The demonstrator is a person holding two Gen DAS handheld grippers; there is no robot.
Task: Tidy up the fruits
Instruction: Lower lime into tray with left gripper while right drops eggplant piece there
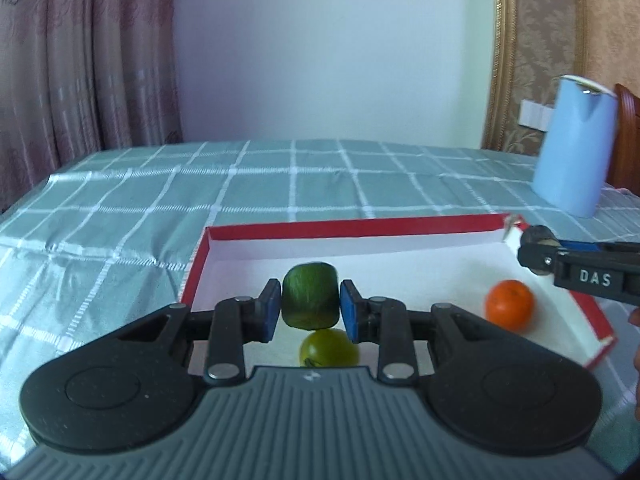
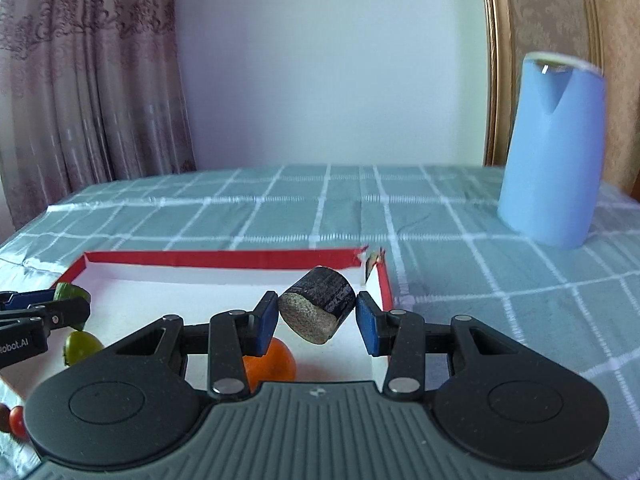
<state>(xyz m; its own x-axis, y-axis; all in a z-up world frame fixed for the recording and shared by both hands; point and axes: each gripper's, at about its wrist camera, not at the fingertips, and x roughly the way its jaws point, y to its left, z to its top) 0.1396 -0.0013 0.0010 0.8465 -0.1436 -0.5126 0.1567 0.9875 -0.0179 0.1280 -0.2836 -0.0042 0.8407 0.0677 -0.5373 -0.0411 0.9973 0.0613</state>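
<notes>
In the left wrist view my left gripper (image 1: 309, 312) is shut on a dark green cucumber chunk (image 1: 310, 295), held above the white floor of a red-rimmed box (image 1: 352, 229). Below it in the box lie a yellow-green round fruit (image 1: 329, 349) and an orange (image 1: 509, 305). In the right wrist view my right gripper (image 2: 317, 316) is shut on a black-skinned chunk with a pale cut face (image 2: 316, 310), over the box's right end (image 2: 224, 258). The orange (image 2: 276, 364) sits under it. The left gripper (image 2: 48, 312) shows at the left with its cucumber chunk (image 2: 68, 291) and the yellow-green fruit (image 2: 82, 347).
A tall light blue jug (image 2: 554, 152) stands on the green checked tablecloth (image 2: 500, 300) to the right behind the box. Small red fruits (image 2: 16, 420) lie at the lower left outside the box. Curtains hang at the left, and a wooden chair (image 1: 628, 140) stands behind the jug.
</notes>
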